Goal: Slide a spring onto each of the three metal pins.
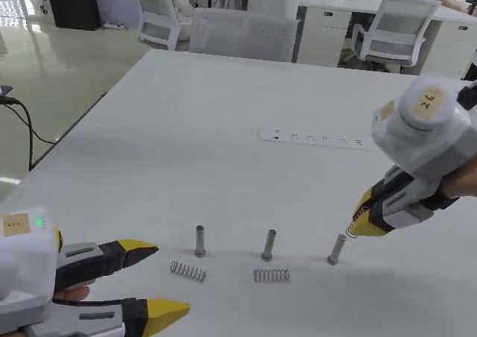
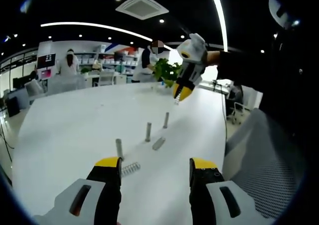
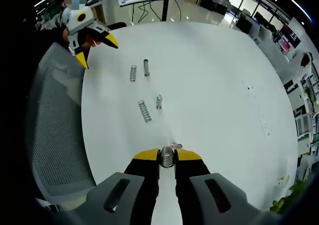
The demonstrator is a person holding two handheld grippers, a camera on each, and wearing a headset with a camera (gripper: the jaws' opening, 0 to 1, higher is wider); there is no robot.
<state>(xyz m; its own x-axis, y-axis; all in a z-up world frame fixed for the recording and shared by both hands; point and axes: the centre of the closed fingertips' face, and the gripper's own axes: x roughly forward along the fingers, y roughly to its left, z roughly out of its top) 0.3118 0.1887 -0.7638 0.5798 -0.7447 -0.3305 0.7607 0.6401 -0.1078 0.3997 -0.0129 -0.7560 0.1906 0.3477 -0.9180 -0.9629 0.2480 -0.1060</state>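
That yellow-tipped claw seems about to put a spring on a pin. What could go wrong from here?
1. The right gripper pinches the spring just above the right pin. If the coil comes down off-centre, it may catch on the pin's top or tip the pin over.
2. The jaws hold the spring by a small part of it, so it could pop out.
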